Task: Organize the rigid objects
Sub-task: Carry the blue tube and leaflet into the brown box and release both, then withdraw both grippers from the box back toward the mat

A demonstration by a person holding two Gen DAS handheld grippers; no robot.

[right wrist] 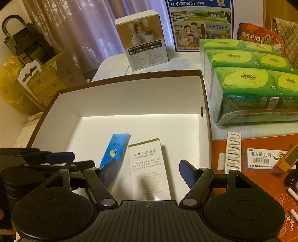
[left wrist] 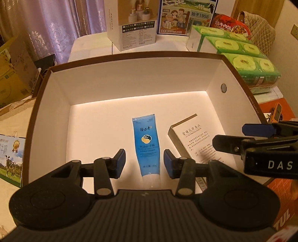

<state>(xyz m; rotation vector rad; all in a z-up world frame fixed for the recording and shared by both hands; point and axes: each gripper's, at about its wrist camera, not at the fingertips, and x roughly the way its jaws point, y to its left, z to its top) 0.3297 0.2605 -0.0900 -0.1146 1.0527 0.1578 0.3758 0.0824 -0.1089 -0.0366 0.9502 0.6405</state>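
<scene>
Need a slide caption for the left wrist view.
Open left hand-held gripper poised above blue tube lying beside white carton inside brown-rimmed box.

One open box (left wrist: 55, 96) (right wrist: 130, 96) holds two things: one blue tube (left wrist: 147, 147) (right wrist: 113, 150) and one flat white carton (left wrist: 195, 141) (right wrist: 149, 167). Behind the box stand two printed cartons, one white (left wrist: 130, 24) (right wrist: 143, 41) and one blue milk carton (left wrist: 184, 16) (right wrist: 201, 24). One multipack of green tissue packs (left wrist: 240, 54) (right wrist: 251, 83) shows six packs in the left wrist view, and one red food pack (left wrist: 231, 26) (right wrist: 260, 37) lies behind it. On the orange mat (right wrist: 260, 182) are one small ointment box (right wrist: 262, 160), one white strip (right wrist: 232, 150), one eraser-like block (right wrist: 221, 161) and two white sticks (right wrist: 294, 197). Two tools work here, left (left wrist: 144, 162) and right (right wrist: 148, 172).
</scene>
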